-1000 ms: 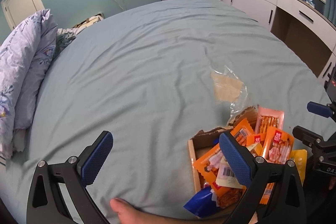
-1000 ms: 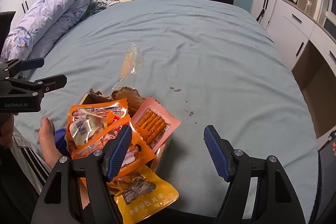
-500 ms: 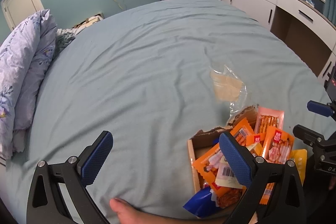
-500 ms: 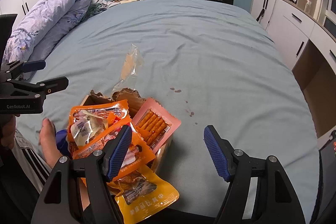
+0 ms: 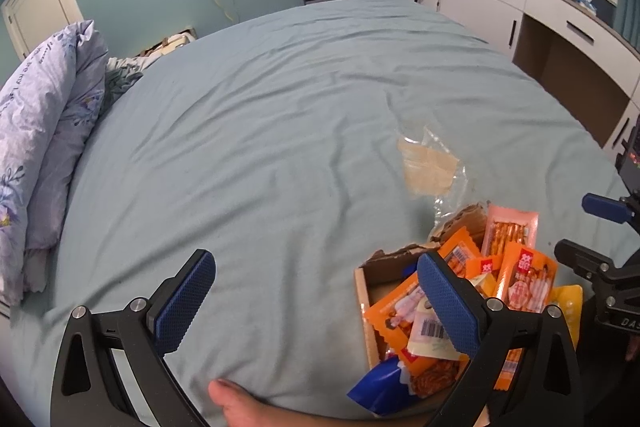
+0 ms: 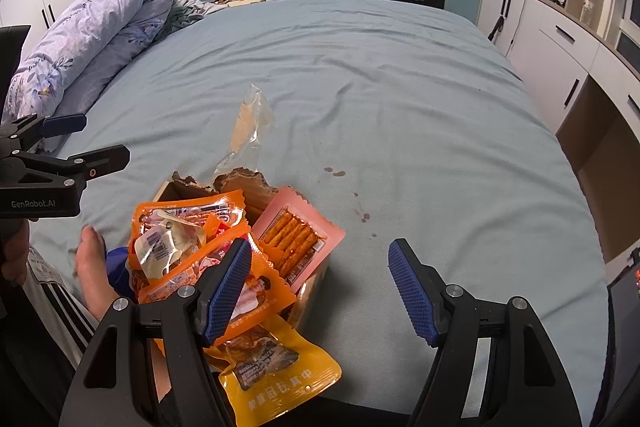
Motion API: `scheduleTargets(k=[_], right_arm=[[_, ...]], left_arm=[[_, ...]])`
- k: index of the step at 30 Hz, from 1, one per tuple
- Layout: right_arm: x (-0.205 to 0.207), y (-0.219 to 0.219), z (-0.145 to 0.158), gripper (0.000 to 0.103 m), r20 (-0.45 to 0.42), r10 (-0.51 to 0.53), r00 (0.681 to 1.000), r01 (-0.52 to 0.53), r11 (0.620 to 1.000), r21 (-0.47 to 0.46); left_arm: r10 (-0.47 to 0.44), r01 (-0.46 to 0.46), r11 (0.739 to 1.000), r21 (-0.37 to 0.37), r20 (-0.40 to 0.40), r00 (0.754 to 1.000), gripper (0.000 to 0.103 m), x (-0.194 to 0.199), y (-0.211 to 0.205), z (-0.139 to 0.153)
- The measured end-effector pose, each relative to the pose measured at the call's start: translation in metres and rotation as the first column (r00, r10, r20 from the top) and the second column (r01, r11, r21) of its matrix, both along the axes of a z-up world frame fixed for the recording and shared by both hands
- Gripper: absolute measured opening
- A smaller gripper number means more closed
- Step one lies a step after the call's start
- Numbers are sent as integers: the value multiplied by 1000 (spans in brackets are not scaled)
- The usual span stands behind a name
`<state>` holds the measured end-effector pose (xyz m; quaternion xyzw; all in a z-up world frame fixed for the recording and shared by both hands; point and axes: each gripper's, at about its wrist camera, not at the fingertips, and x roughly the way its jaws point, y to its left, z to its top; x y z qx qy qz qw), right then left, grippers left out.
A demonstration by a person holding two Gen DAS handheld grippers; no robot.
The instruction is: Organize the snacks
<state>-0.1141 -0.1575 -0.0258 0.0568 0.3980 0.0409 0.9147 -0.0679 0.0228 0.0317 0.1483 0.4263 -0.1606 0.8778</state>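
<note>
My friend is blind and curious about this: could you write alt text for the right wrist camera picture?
An open right gripper hovers, holding nothing, above a torn cardboard box overflowing with orange, pink and yellow snack packets on a pale blue bed. An empty clear wrapper lies beyond the box, and the left gripper shows at the left edge.

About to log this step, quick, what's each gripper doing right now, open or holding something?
Left gripper: open, holding nothing, above the bed sheet.
Right gripper: open, holding nothing, beside the snack box.
</note>
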Motion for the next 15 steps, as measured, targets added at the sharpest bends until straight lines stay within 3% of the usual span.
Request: scheduleTargets(k=[15], right_arm=[[0, 2, 0, 70, 1, 2, 1000, -2, 1000, -8]], left_arm=[[9, -8, 1000, -9, 40, 999, 103, -3, -1, 6]])
